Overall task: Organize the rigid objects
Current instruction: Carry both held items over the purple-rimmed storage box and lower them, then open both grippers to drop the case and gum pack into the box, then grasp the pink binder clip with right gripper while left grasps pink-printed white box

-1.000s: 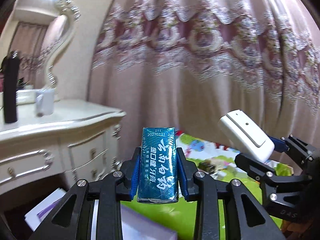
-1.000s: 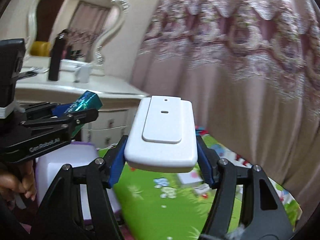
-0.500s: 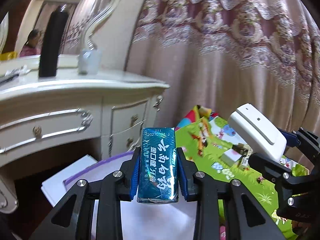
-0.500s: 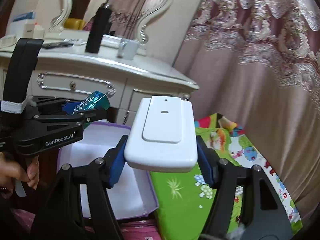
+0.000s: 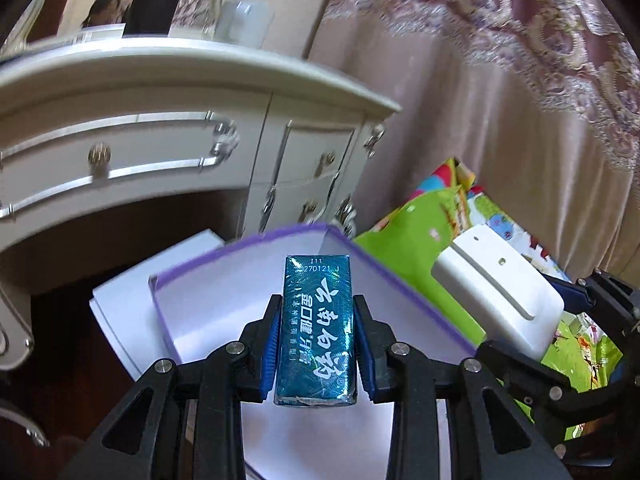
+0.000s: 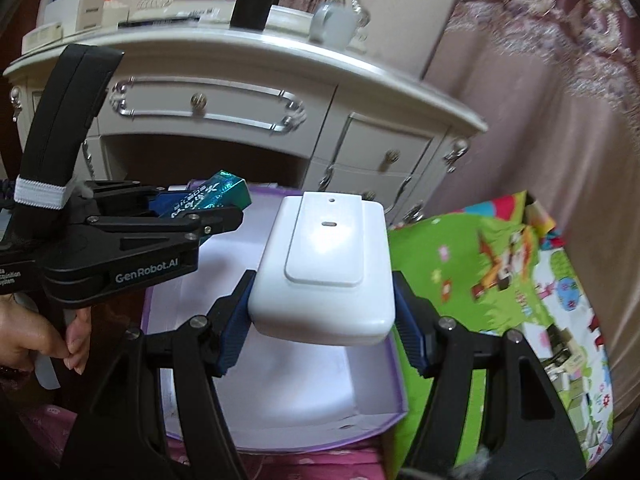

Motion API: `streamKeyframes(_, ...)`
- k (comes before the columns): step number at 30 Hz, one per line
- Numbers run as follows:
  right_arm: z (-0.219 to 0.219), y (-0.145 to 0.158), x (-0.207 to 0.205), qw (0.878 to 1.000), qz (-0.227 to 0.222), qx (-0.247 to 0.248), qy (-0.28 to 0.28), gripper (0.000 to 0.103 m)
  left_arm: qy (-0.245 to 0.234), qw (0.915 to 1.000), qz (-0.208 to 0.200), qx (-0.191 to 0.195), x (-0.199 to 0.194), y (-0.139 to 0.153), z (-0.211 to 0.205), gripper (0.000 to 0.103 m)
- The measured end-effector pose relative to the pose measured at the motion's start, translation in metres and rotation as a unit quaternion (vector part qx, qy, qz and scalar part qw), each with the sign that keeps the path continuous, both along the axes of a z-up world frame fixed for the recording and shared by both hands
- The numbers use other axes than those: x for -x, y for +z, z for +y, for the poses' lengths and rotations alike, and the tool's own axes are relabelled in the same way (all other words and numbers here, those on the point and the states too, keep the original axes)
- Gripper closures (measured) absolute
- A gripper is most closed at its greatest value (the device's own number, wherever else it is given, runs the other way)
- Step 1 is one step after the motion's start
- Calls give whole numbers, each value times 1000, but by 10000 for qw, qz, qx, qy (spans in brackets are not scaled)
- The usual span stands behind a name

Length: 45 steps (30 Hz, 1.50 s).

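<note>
Over the last second both views have been tipped downward: curtain filled them earlier, and now a white shallow cardboard box with a purple rim (image 5: 208,312) is seen directly below. The left tool (image 5: 316,340) is clamped on an upright teal foil-wrapped rectangular packet (image 5: 317,332); the right tool (image 6: 322,316), at 3 o'clock of it, grips a white rounded plastic device (image 6: 324,272). Both items are held above the box, so placement is judged imminent. A cream dresser (image 6: 360,120) stands at 12 o'clock.
</note>
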State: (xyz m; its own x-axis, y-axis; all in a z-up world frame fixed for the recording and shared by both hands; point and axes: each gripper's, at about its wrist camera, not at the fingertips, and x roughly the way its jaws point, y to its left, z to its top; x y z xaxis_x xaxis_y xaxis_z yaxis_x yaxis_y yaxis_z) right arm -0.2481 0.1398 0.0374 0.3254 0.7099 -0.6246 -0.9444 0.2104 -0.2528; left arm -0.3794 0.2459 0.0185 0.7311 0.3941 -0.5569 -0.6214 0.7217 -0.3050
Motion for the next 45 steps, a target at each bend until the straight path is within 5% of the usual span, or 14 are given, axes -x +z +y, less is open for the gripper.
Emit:
streamKeyframes(18, 16, -60, -15, 9949, 837, 556, 82, 36, 82, 9950, 718, 692, -8, -46, 15, 67)
streamKeyframes(20, 14, -62, -20, 9946, 898, 509, 70, 35, 175, 9935, 868, 721, -12, -47, 14, 50)
streamKeyframes(22, 9, -62, -29, 9925, 1127, 475, 76, 27, 321, 9920, 1020, 670, -17, -45, 13, 9)
streamKeyframes(27, -26, -53, -71, 9830, 1811, 28, -308, 19, 667, 9857, 1491, 417, -38, -37, 6, 8)
streamKeyframes(30, -70, -48, -111, 9772, 1863, -233, -990, 16, 323, 9874, 1481, 456, -66, -29, -7, 8)
streamKeyframes(33, -121, -57, -155, 9614, 2007, -354, -1846, 15, -371, 9887, 1452, 30, -113, -17, -42, 8)
streamKeyframes(36, -188, -73, -195, 9317, 2240, -419, -2829, 15, -1489, 9768, 1479, -415, -179, -10, -86, 8)
streamKeyframes(38, -228, -81, -213, 9114, 2402, -518, -3301, 15, -2340, 9560, 1604, -747, -238, -12, -116, 8)
streamKeyframes(41, -282, -95, -237, 8770, 2520, -597, -4046, 15, -2870, 9335, 1831, -1125, -303, -20, -139, 8)
streamKeyframes(43, -298, -101, -255, 8655, 2611, -533, -4241, 15, -3163, 9179, 2033, -1271, -345, -29, -147, 8)
streamKeyframes(45, -304, -107, -271, 8617, 2566, -441, -4356, 15, -3416, 9081, 2229, -948, -369, -33, -148, 7)
